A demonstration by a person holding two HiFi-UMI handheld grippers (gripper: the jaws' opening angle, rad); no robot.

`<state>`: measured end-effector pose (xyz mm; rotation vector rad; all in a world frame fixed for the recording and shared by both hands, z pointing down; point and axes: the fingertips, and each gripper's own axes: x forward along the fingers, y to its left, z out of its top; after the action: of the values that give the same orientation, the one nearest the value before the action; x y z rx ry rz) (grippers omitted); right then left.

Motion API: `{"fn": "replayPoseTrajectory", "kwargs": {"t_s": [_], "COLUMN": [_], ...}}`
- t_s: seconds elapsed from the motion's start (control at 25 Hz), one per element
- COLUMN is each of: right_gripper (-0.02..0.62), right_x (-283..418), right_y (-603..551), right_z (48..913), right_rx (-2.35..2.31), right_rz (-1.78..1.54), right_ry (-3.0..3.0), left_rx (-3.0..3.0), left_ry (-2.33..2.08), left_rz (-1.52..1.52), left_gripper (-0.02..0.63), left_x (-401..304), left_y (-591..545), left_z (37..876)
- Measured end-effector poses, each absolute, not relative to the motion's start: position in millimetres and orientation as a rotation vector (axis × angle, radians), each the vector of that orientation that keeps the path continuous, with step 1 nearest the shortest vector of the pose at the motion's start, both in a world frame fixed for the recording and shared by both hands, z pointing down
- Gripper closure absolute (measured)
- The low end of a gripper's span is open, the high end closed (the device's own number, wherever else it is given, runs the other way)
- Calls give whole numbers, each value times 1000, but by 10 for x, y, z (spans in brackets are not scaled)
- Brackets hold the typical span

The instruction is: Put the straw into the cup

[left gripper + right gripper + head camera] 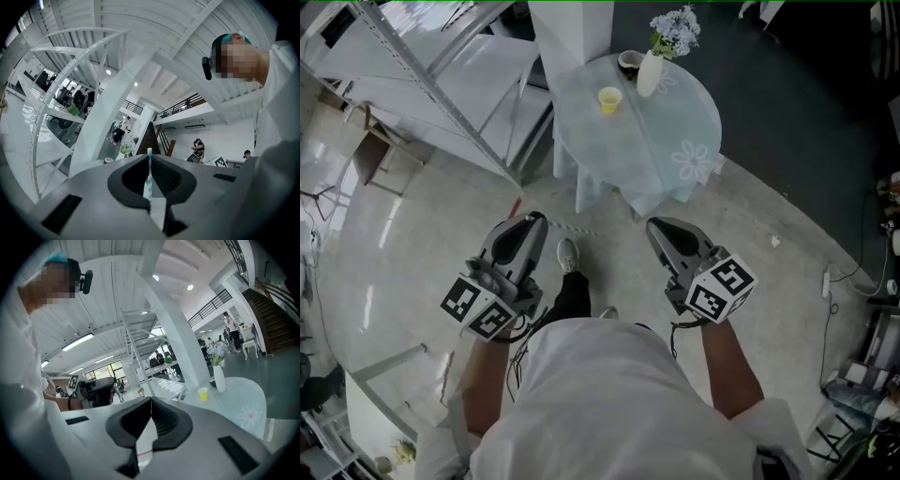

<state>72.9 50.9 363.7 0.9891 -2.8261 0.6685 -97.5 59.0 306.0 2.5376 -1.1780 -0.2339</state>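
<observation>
Left gripper (532, 221): jaws clamped on a green-and-white striped straw (149, 171), which stands upright between them. Right gripper (659, 225): jaws together, nothing between them. Yellow cup (610, 99): on the round cloth-covered table (675, 141), near a white flower vase (649, 73), well apart from both grippers.

Pale grey floor (422, 234), round draped table (667, 111), perhaps white stairs (455, 70).
</observation>
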Motion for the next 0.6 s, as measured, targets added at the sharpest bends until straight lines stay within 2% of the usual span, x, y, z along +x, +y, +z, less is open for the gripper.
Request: {"fn": "replayPoseTrajectory", "kwargs": {"t_s": [0.6], "right_gripper": [574], "right_x": [197], "right_y": [-863], "right_z": [3872], "right_rx": [1044], "right_rz": [762], "right_ry": [-2740], "left_rx": [2508], "left_ry": [-1069], "left_rz": [-197], "left_gripper": [572], "left_x": [-1471], "left_y": [-920], "left_z": [3315]}}
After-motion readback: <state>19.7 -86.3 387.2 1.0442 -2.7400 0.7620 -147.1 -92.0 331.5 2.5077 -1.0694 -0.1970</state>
